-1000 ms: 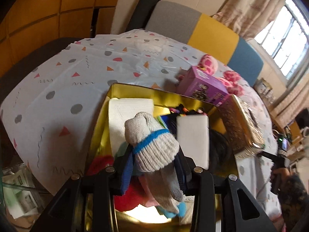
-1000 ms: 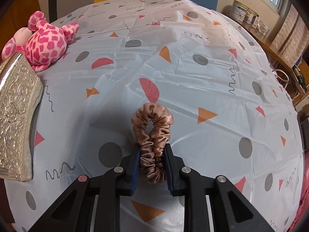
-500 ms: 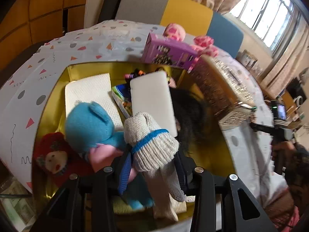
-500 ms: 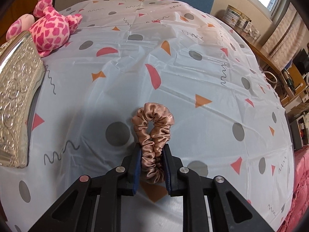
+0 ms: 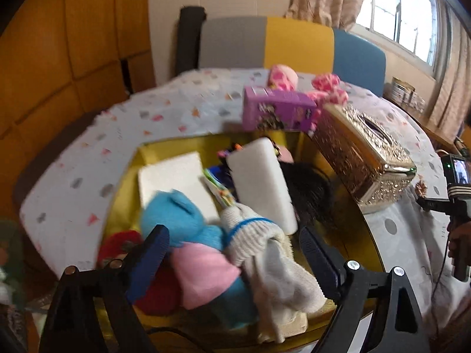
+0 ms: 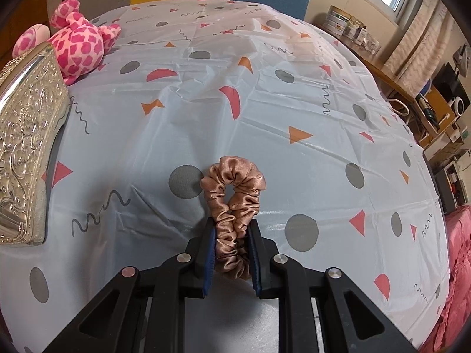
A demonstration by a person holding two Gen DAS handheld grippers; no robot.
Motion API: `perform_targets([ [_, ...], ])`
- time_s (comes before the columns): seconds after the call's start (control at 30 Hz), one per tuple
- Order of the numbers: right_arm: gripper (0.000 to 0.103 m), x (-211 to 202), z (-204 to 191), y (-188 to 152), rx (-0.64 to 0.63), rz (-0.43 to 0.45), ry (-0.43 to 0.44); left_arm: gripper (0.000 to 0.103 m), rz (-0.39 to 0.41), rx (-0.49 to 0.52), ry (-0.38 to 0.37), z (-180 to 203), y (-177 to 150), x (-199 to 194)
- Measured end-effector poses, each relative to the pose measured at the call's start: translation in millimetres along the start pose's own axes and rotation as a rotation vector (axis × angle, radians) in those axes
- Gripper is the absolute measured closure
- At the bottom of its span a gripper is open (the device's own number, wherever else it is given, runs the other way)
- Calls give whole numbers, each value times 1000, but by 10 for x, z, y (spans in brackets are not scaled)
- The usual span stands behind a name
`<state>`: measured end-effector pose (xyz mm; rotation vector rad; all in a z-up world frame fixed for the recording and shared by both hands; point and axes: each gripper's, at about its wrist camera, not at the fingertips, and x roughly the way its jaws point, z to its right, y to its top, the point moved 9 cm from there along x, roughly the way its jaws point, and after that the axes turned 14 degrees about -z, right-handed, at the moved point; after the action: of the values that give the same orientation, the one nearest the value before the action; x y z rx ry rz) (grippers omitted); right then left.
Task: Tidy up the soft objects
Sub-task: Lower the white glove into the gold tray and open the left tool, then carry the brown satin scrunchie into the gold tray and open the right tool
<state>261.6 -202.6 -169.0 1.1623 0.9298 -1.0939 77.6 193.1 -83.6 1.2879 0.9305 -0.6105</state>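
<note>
My left gripper (image 5: 232,245) is open over the gold box (image 5: 126,194). A white knitted sock with a blue stripe (image 5: 265,253) lies loose between the spread fingers, on a blue and pink plush (image 5: 191,235) and a red doll (image 5: 117,244) in the box. My right gripper (image 6: 231,244) is shut on a brown satin scrunchie (image 6: 234,194) and holds it just above the patterned tablecloth (image 6: 265,103).
The box also holds two white foam blocks (image 5: 259,179) and a black furry thing (image 5: 309,188). An embossed gold tissue box (image 5: 365,153), also in the right wrist view (image 6: 26,135), a purple carton (image 5: 276,111) and a pink spotted plush (image 6: 79,44) stand nearby.
My left gripper has opened and let go of the white sock, which now lies in the box. My right gripper still holds the scrunchie and has shifted slightly over the cloth.
</note>
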Motion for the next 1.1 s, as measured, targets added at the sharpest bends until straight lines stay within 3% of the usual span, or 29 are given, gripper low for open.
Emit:
perform_targets([
  [0.23,84,-16,-1,-25,26,30,-18,12,34,-40,43,-206,-52,-256],
  [0.4,85,-6,12,21,66,-18,-20,11,43,-77,51,-376,-85,-398],
  [0.77,86,-6,-27,320,149,-116,65,10,44,-148,84,-726,-170,-492],
  [1.1,86,-717,-592,1003,37,25,90,8,50,-158,112,-822,-188,-538],
])
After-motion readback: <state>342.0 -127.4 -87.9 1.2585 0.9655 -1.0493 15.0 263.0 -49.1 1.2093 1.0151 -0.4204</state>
